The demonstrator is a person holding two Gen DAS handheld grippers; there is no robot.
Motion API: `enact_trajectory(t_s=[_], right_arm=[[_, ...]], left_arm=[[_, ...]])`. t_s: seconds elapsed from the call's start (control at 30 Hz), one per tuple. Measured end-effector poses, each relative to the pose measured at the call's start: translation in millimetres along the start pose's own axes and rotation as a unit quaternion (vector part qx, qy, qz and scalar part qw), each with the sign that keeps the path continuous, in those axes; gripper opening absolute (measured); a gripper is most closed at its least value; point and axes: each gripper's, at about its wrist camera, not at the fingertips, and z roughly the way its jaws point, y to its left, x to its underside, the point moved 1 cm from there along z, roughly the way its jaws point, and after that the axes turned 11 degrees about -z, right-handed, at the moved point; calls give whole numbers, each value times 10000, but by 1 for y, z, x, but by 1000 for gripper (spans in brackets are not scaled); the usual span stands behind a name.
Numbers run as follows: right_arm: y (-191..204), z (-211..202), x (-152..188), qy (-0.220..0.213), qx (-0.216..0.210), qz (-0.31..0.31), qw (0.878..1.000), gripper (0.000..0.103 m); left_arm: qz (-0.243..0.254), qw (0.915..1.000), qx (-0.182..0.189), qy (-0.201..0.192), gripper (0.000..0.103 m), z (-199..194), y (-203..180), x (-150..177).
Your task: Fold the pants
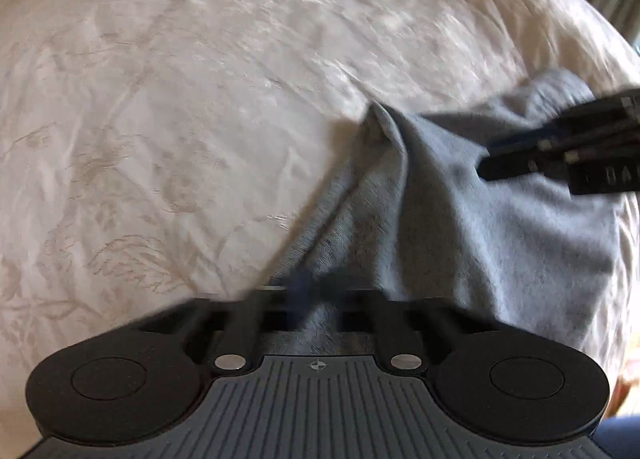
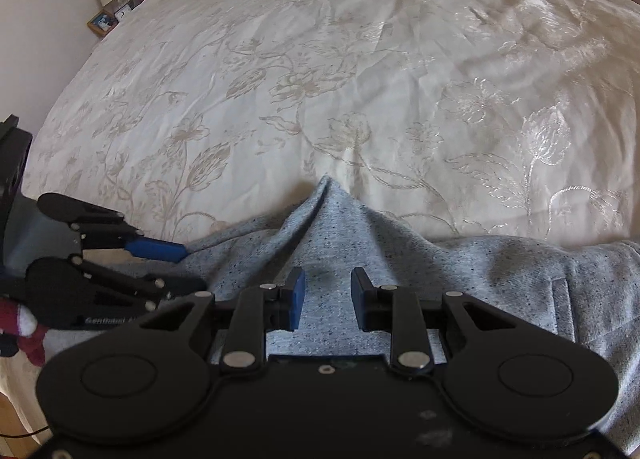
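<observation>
Progress: early, your pants [image 2: 400,259] lie bunched at bed [image 2: 320,79] edge | left tongs [image 1: 310,291] clamp pants | right tongs [image 2: 327,299] parted above pants | folds all remain.

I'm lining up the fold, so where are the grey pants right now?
The grey pants lie bunched at the near edge of the floral bedspread, directly beneath the right hand-held gripper, in the right wrist view.
</observation>
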Motion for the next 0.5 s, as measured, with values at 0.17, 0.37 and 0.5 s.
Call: enact_trajectory(t_s=[0.17, 0.37, 0.5], right_arm=[[4, 4, 4, 82, 65, -131, 9999, 29], [22, 7, -4, 7, 50, -614, 9981, 30], [38, 19, -16, 40, -196, -1027, 9945, 30]], left_arm=[[-699, 9973, -196, -100, 2, -6, 16, 10], [-1526, 9878, -301, -104, 0, -1, 34, 13], [-1656, 9856, -265, -229, 1, -9, 41, 12]])
